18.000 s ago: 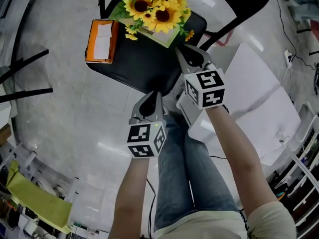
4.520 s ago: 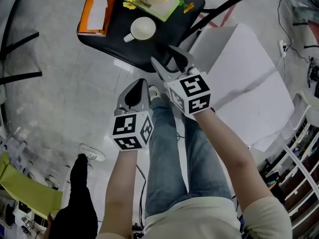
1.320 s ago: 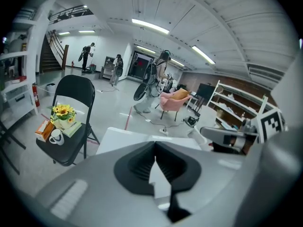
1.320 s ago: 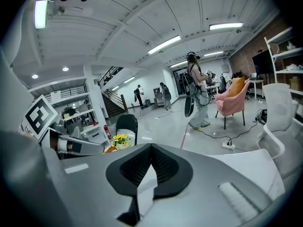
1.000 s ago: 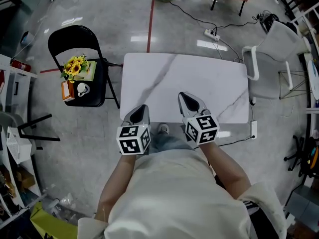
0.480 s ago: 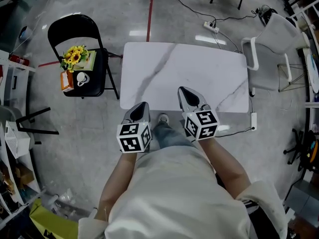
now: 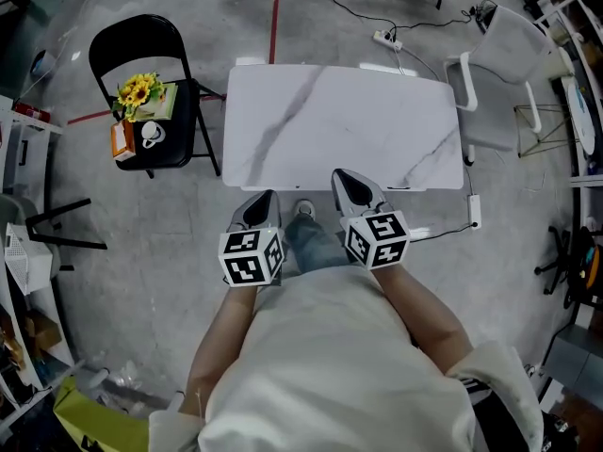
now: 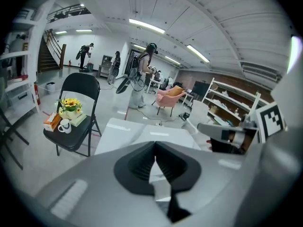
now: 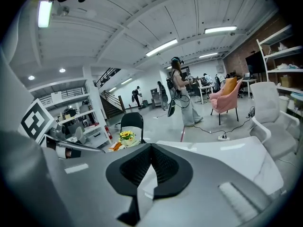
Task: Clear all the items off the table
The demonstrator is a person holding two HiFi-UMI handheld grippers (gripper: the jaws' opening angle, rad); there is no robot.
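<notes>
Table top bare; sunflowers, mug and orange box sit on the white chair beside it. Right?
Wrong chair: the head view shows them on the black folding chair left of the table, not the white one. The table top is indeed bare.

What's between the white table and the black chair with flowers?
Just a narrow strip of bare grey floor beside the chair; the head view shows it.

my left claw and right claw, at the lower centre of the head view, are grey pointed shells, each backed by a white cube printed with black square markers. their pads are black and ribbed. i wear a pale cream short-sleeved shirt, blue jeans and a white shoe.
</notes>
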